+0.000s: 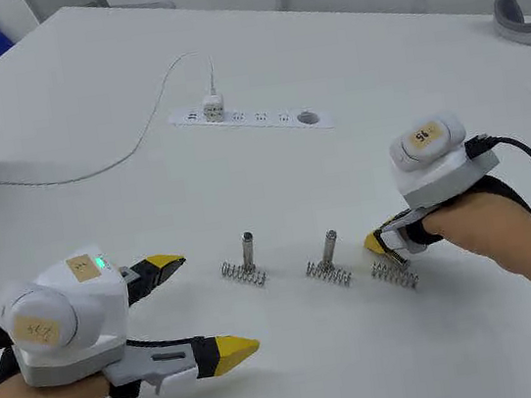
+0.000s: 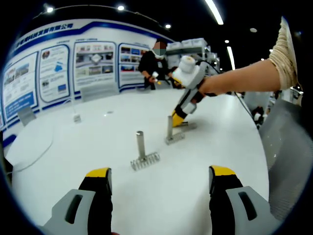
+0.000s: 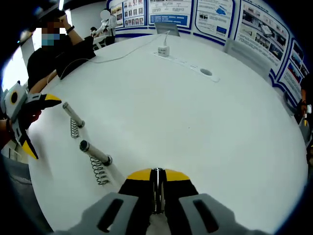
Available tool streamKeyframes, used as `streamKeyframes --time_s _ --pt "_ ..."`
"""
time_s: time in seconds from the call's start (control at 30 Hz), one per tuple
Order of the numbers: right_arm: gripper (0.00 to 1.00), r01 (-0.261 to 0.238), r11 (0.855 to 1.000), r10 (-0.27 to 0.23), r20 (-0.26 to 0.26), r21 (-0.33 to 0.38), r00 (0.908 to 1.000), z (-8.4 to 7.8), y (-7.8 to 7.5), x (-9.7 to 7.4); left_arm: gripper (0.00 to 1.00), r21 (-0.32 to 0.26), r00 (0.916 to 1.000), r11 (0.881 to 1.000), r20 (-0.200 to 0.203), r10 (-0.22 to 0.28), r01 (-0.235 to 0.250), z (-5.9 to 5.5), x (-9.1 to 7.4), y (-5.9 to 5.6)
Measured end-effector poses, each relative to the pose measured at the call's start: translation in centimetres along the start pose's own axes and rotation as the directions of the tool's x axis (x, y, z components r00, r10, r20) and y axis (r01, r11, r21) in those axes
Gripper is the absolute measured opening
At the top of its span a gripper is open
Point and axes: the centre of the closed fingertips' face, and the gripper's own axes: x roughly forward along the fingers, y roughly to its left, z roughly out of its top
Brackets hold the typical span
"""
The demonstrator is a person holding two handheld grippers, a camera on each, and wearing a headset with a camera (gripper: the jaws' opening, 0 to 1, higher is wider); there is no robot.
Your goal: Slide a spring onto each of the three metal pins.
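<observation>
Task progress: no spring is sitting on a pin yet, so all three placements are judged to be outstanding. In the head view, the first pin (image 1: 248,248) and second pin (image 1: 330,246) are standing upright near centre. The first spring (image 1: 243,273) and second spring (image 1: 327,271) are lying on the table (image 1: 301,382) at 6 o'clock of their pins. The third spring (image 1: 395,275) is lying at 4 o'clock of the second pin. The right gripper (image 1: 382,242) is clamping its jaws on a thin metal piece (image 3: 157,191), probably the third pin. The left gripper (image 1: 200,305), at 7 o'clock, is holding its jaws apart and empty.
</observation>
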Motion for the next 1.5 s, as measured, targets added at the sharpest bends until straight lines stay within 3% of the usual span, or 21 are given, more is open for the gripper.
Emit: streamKeyframes --time_s 0.43,0.77,1.13,1.5 --pt "0.09 0.008 1.0 -0.007 -0.012 0.016 0.9999 -0.2 0.2 -0.2 0.82 -0.002 1.0 1.0 -0.001 -0.001 0.001 0.0 0.1 0.0" --pt "0.09 0.026 0.999 -0.026 0.023 0.026 0.9994 -0.3 0.3 -0.7 0.82 -0.002 1.0 1.0 0.007 0.002 -0.002 0.3 0.1 -0.1" --pt "0.09 0.022 0.999 -0.026 0.079 0.042 0.9965 0.8 0.3 -2.7 0.82 0.001 0.9999 1.0 0.011 0.001 -0.001 0.5 0.1 0.0" --pt "0.09 0.024 0.999 -0.029 0.11 0.041 0.9935 0.9 0.4 -3.6 0.82 0.005 0.9999 1.0 0.013 0.001 -0.001 0.6 -0.1 -0.1"
